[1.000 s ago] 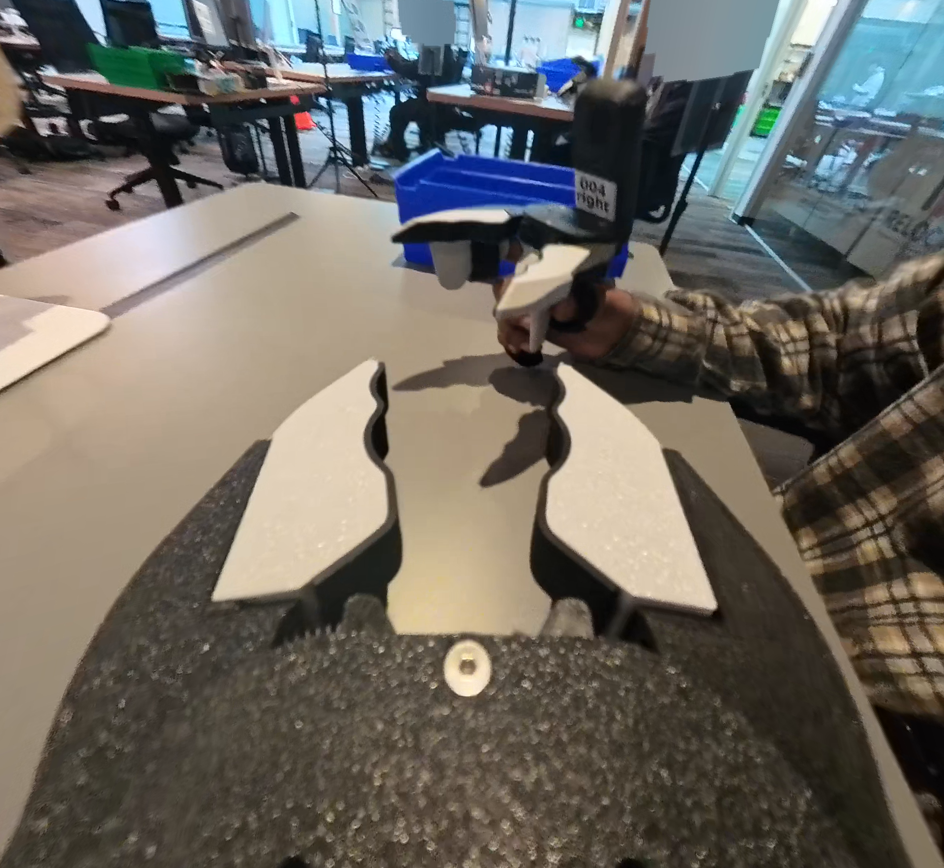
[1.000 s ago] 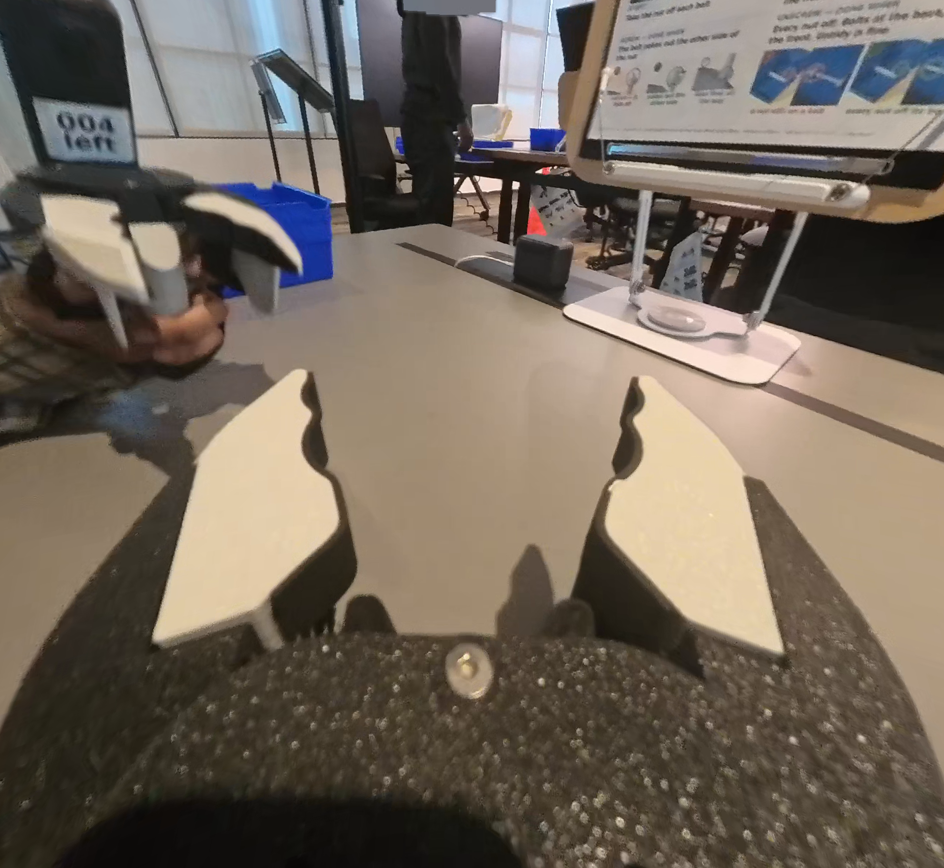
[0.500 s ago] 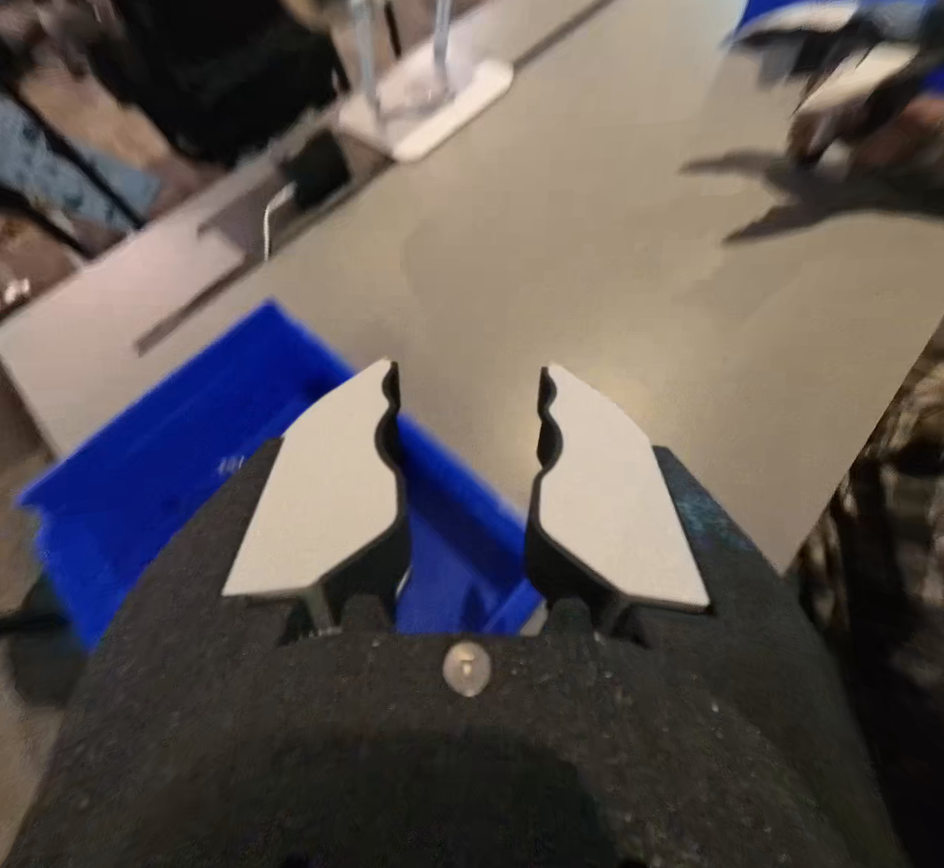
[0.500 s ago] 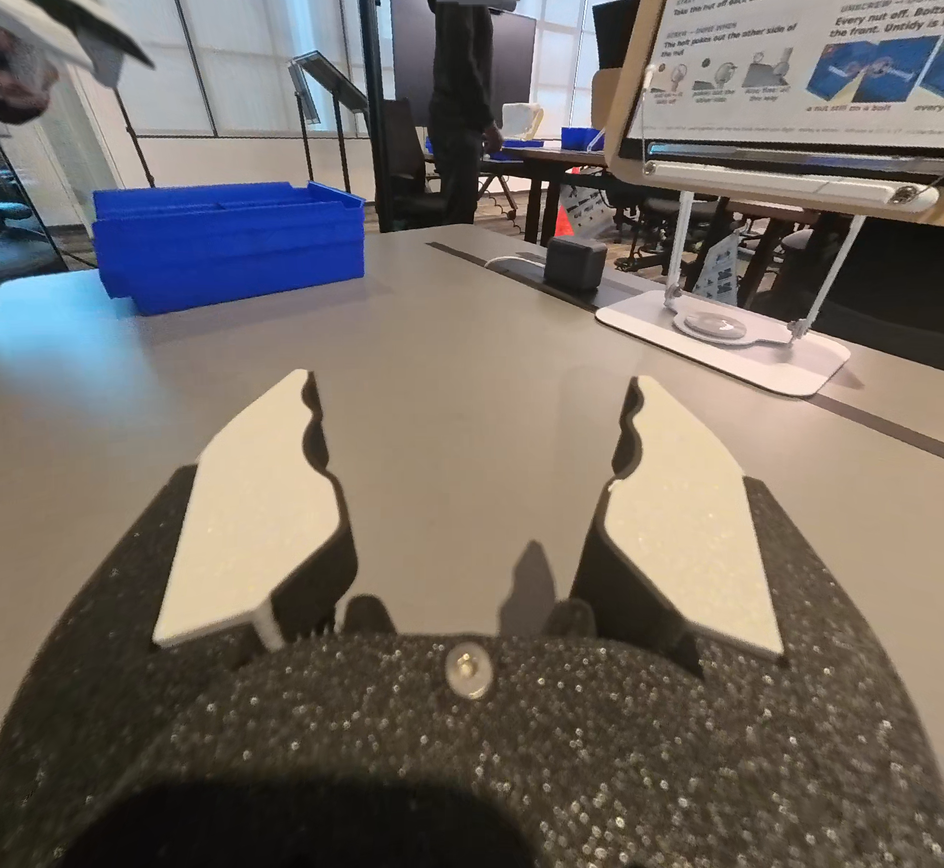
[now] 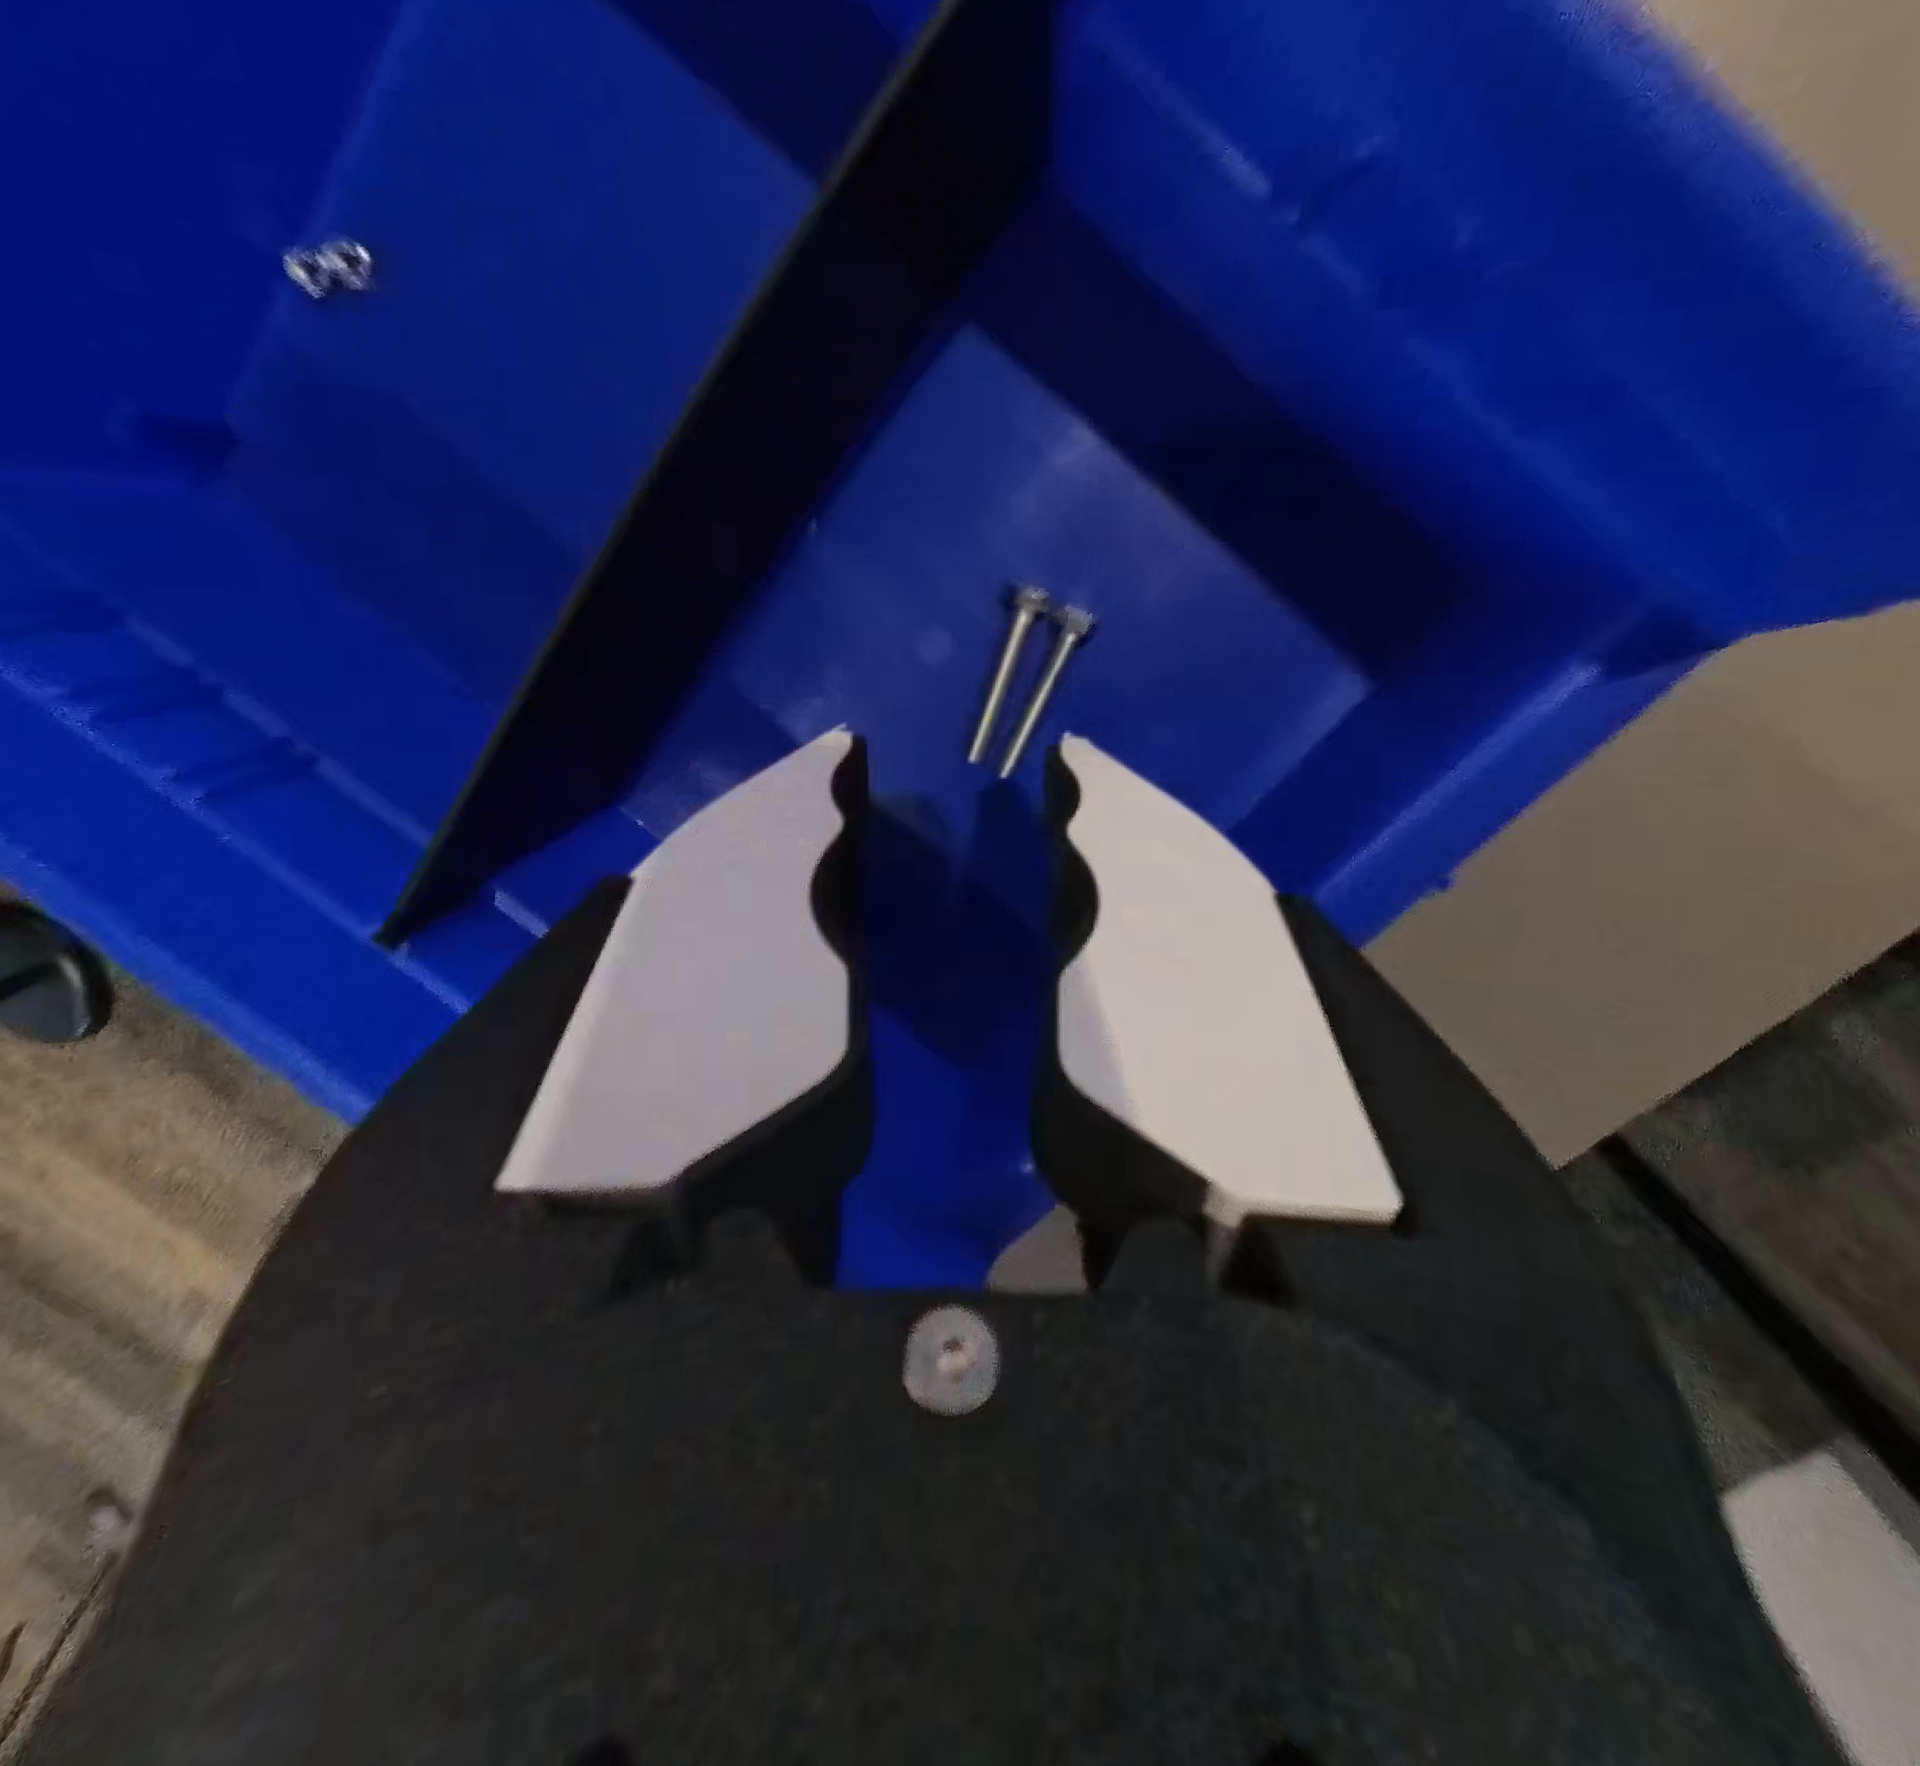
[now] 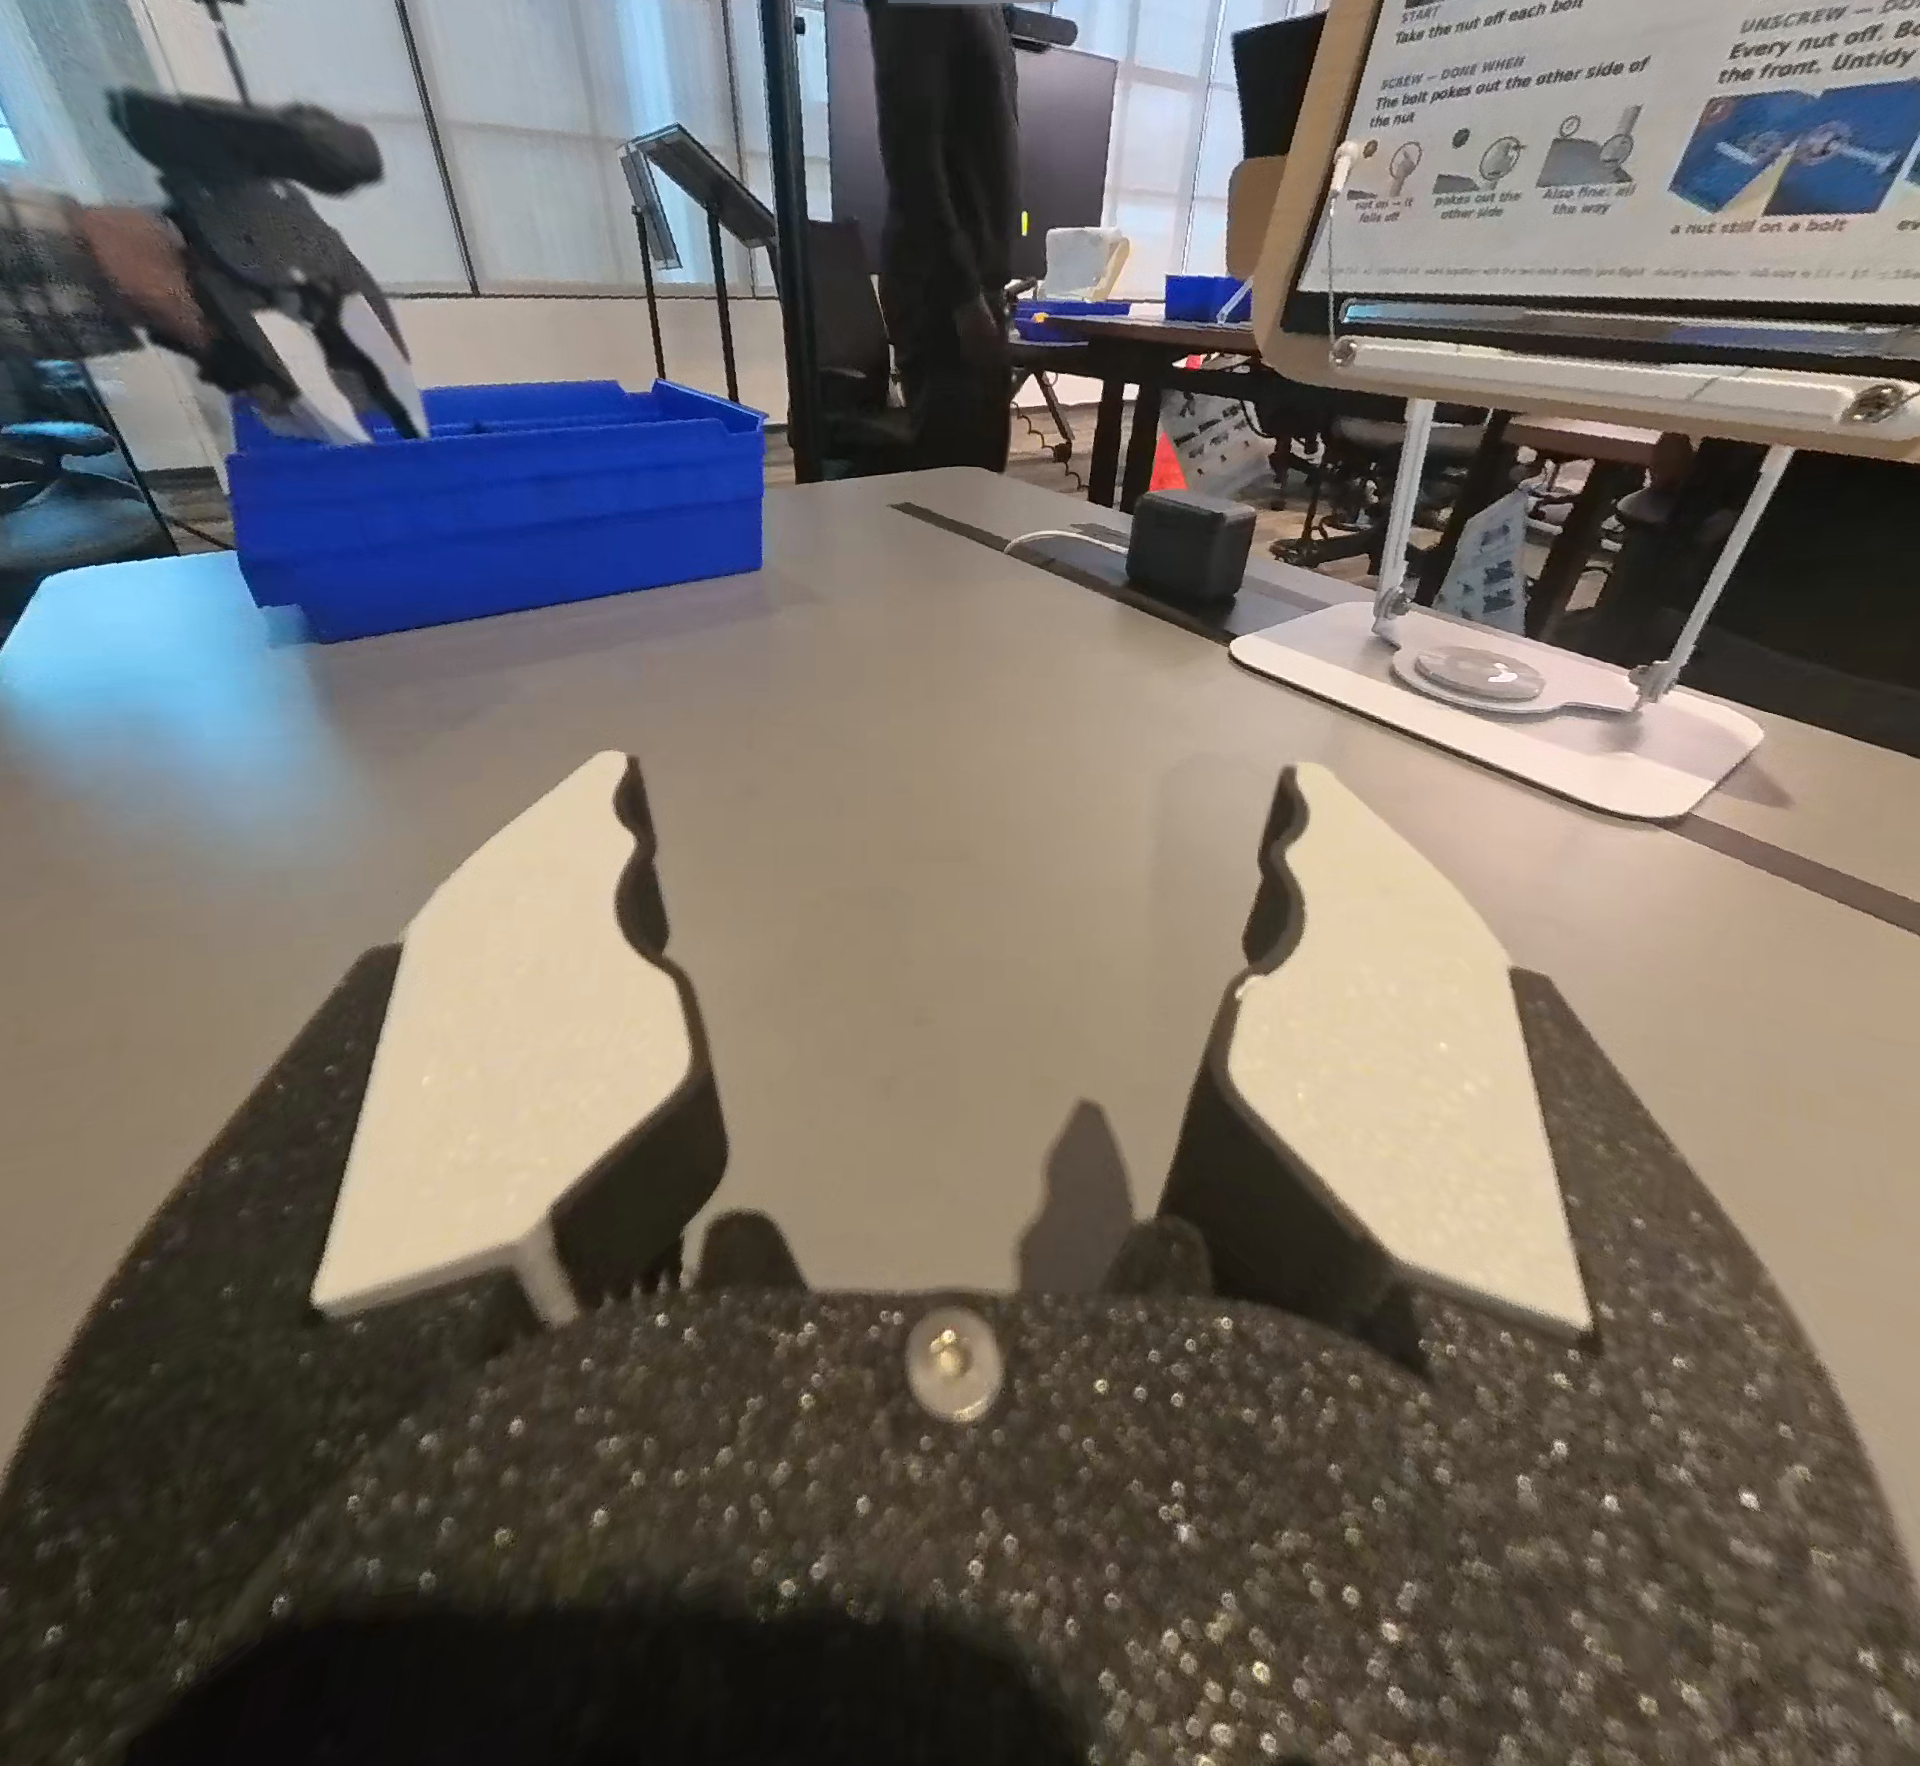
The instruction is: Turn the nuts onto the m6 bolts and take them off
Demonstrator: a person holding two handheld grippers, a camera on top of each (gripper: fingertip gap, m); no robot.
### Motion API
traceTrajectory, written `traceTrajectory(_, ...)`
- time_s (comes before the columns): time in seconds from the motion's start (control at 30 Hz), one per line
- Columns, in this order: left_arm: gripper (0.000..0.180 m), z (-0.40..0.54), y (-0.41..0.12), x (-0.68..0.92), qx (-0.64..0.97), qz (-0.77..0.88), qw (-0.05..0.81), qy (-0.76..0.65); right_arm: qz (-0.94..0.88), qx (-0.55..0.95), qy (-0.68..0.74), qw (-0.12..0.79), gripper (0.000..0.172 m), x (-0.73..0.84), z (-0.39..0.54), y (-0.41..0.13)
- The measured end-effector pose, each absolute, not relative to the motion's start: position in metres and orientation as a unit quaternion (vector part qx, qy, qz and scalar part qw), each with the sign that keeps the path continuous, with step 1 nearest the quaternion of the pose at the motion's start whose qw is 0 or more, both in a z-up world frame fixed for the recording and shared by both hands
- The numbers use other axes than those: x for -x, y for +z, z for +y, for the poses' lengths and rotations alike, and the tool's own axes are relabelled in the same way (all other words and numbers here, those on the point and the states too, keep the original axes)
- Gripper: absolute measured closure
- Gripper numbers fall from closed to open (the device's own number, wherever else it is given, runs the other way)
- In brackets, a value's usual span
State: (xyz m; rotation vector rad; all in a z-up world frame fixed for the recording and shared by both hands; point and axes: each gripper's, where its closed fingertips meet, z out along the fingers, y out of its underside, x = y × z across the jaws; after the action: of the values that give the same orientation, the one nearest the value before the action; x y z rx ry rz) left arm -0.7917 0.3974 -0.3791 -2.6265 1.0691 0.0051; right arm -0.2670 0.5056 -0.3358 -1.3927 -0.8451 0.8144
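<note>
Bolts [image 5: 1023, 677] lie just beyond left gripper's [image 5: 954, 760] spread, bare jaws.

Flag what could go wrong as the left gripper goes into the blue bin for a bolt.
1. The two bolts lie side by side, nearly touching; the open left gripper may catch both or knock one away.
2. The black divider stands close on the left; a finger could bump it.
3. The nuts sit in the other compartment, while the right gripper waits open over the table, far off.
</note>
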Motion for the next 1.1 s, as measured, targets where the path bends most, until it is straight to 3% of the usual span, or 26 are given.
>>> traceTrajectory(0.13, 0.151, 0.402, -0.407, 0.802, 0.916, 0.387, 0.102, 0.030, -0.369, 0.601, 0.353, 0.615, 0.062, 0.267, 0.505, -0.335)
traceTrajectory(0.33, 0.156, 0.411, -0.425, 0.795, 0.911, 0.399, 0.100, 0.020, -0.377, 0.597, 0.352, 0.615, 0.062, 0.269, 0.503, -0.334)
traceTrajectory(1.1, 0.158, 0.401, -0.440, 0.791, 0.913, 0.403, 0.053, -0.022, -0.379, 0.596, 0.352, 0.613, 0.062, 0.269, 0.503, -0.335)
